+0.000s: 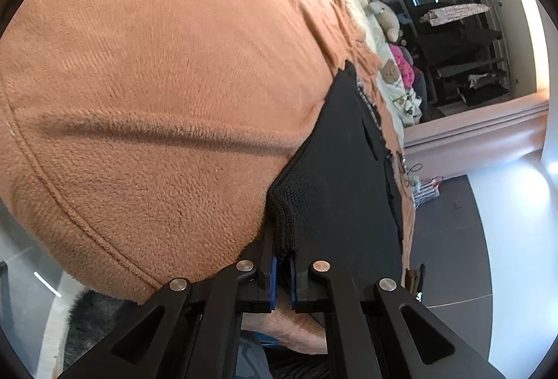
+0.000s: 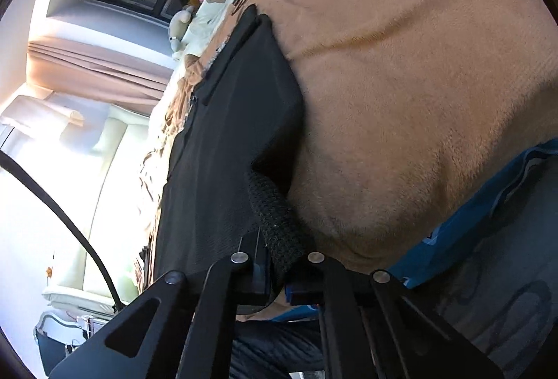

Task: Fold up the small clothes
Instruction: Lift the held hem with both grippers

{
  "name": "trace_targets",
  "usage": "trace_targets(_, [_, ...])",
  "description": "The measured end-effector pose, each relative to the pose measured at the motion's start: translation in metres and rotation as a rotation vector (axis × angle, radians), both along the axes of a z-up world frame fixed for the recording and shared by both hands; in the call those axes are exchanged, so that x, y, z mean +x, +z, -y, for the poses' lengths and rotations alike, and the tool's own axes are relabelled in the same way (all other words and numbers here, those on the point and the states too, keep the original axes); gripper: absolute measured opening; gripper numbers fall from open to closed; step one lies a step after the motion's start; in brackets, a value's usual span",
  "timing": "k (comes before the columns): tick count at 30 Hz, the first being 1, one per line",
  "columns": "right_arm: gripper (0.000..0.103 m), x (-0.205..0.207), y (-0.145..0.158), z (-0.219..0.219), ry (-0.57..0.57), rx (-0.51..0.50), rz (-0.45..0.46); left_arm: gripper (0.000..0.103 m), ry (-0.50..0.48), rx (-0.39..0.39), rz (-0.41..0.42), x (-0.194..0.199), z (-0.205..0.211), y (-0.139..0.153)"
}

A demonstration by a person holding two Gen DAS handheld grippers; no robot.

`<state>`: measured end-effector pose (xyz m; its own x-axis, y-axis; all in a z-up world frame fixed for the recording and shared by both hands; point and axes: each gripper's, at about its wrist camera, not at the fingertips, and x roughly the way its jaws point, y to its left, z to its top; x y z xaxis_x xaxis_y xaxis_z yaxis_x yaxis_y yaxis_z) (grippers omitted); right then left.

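Note:
A black garment [image 1: 348, 169] lies spread over a brown fleece blanket [image 1: 157, 82] on a bed. My left gripper [image 1: 283, 255] is shut on the garment's knitted ribbed hem, which bunches up between the blue pads. In the right wrist view the same black garment [image 2: 230, 134] stretches away over the blanket [image 2: 418, 99]. My right gripper [image 2: 279, 269] is shut on another part of the ribbed hem [image 2: 275, 222], which rises as a thick roll from between the fingers.
Soft toys and light bedding [image 1: 390, 75] lie at the far end of the bed. A dark open wardrobe [image 1: 464, 47] stands beyond. Dark floor tiles [image 1: 450, 239] run beside the bed. A person's blue clothing [image 2: 470, 204] shows near the right gripper.

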<state>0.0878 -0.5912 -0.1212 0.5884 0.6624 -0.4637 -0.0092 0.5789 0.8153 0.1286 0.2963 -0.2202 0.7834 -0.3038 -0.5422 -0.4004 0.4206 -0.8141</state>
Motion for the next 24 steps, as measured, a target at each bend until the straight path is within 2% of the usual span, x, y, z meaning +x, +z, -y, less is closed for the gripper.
trace_targets(6, [0.0, -0.01, 0.03, 0.006, -0.021, 0.017, 0.049, 0.003, 0.019, -0.022, 0.098, -0.014, 0.0, 0.027])
trace_targets(15, [0.0, -0.026, 0.062, 0.02, -0.032, 0.029, 0.141, 0.003, 0.042, -0.033, 0.168, -0.032, 0.011, 0.063])
trace_targets(24, [0.0, -0.046, 0.07, 0.036, -0.029, 0.04, 0.183, 0.003, 0.072, -0.028, 0.218, -0.056, 0.021, 0.096])
